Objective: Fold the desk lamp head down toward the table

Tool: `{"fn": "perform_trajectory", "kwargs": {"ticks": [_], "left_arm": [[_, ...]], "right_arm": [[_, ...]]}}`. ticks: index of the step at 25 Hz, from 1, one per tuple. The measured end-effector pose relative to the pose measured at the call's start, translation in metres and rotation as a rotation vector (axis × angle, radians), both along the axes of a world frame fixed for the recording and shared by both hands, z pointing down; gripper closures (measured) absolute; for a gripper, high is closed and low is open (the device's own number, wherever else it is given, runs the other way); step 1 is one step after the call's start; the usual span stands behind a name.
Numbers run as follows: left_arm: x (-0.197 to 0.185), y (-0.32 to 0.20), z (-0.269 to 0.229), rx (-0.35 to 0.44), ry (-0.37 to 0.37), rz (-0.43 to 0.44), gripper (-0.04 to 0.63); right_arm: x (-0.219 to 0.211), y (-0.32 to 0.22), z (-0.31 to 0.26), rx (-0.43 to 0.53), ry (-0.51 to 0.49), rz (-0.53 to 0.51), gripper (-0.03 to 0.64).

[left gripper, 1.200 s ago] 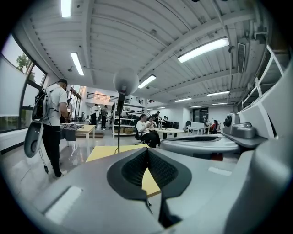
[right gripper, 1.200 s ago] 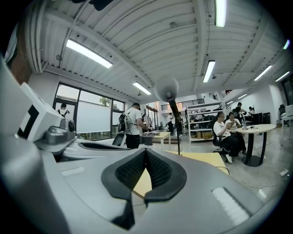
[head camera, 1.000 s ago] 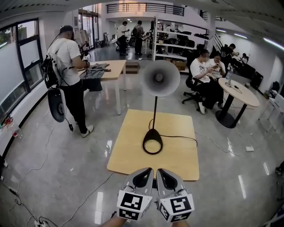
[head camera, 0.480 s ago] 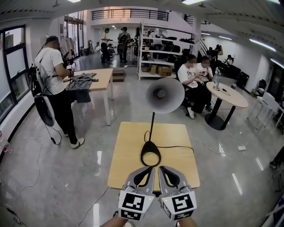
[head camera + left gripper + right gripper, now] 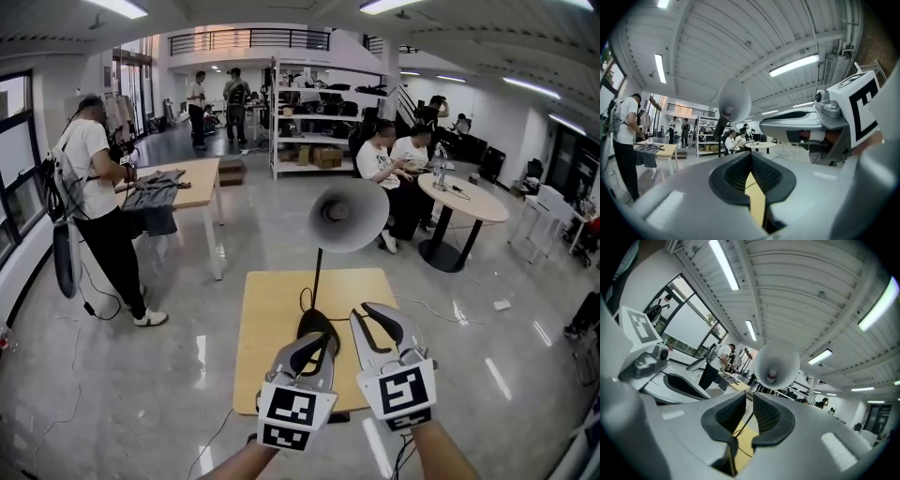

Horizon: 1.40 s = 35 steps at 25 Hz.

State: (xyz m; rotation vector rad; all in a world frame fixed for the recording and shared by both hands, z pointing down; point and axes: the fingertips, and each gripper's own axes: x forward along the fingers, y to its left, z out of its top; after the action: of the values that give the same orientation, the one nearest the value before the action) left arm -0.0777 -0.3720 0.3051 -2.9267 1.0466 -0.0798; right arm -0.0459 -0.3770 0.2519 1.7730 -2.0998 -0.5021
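While closing on the table [image 5: 272, 309] from its 6 o'clock edge, noted no change in the task's item. Lamp head [image 5: 349, 216] still upright at 12 o'clock, high above the lamp base [image 5: 315, 323] mid-table, open face toward the camera, not yet folded. Both tongs now advanced and raised over the near half of the top. Left gripper [image 5: 319, 343] over the base, jaws together, empty. Right gripper [image 5: 367, 312] at its 3 o'clock, rolled since a second ago, jaws opening from shut, nothing between. Judged: approach only, right readying for the head, no contact yet.
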Motion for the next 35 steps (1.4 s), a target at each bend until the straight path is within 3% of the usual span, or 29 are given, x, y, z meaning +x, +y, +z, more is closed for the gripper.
{"fn": "perform_trajectory", "kwargs": {"ticks": [6,12,17,19,22,27,30,35], "left_arm": [[0.052,0.03,-0.025,0.007,-0.003,0.058,0.597],[0.0,-0.049,-0.059,0.024,0.003,0.1,0.597],[0.028,-0.039,-0.043,0.026,-0.017,0.113,0.597],[0.033,-0.07,-0.042,0.021,-0.021,0.112,0.597],[0.012,-0.115,-0.03,0.022,-0.032,0.105,0.597],[-0.004,-0.156,-0.038,0.004,-0.029,0.072,0.597],[-0.013,-0.174,-0.047,0.008,-0.023,0.058,0.597],[-0.044,-0.238,-0.084,0.001,-0.017,0.051,0.597]], "right_arm": [[0.056,0.022,-0.055,0.083,0.187,0.064,0.555],[0.009,-0.071,-0.137,0.165,0.362,0.152,0.545],[0.043,-0.078,-0.156,0.19,0.495,0.207,0.519],[0.049,-0.117,-0.164,0.192,0.549,0.214,0.506],[0.028,-0.171,-0.167,0.201,0.644,0.212,0.492],[0.012,-0.217,-0.184,0.14,0.8,0.128,0.466],[-0.002,-0.235,-0.188,0.085,0.894,0.062,0.511],[-0.038,-0.294,-0.221,-0.017,0.969,-0.022,0.552]]}}
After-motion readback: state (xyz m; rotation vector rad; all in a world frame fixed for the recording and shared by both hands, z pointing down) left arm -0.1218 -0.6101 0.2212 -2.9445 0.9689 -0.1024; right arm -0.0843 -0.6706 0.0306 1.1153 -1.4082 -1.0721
